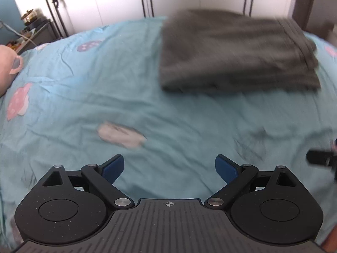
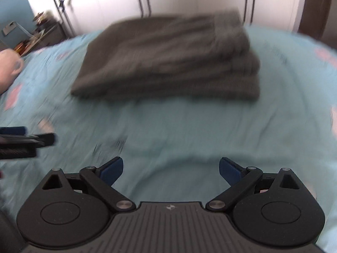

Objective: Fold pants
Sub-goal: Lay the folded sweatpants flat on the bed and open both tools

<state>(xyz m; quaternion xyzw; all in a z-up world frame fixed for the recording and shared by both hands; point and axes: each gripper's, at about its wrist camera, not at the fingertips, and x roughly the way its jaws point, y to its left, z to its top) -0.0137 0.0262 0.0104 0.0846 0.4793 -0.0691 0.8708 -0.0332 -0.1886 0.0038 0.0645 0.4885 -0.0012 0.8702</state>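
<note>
— Where do we have the pants (image 1: 238, 52)?
— Folded into a thick dark grey stack, layers stepped along one side, lying on the blue bed sheet (image 1: 168, 116) well ahead of us.
— And our tongs?
— Left tongs (image 1: 169, 169) and right tongs (image 2: 171, 169) both spread wide, nothing between them.

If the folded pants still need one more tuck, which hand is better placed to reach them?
Probably the right: the folded pants lie nearly straight ahead of the right tool, but off to the right of the left tool. Both are open and empty.
</note>
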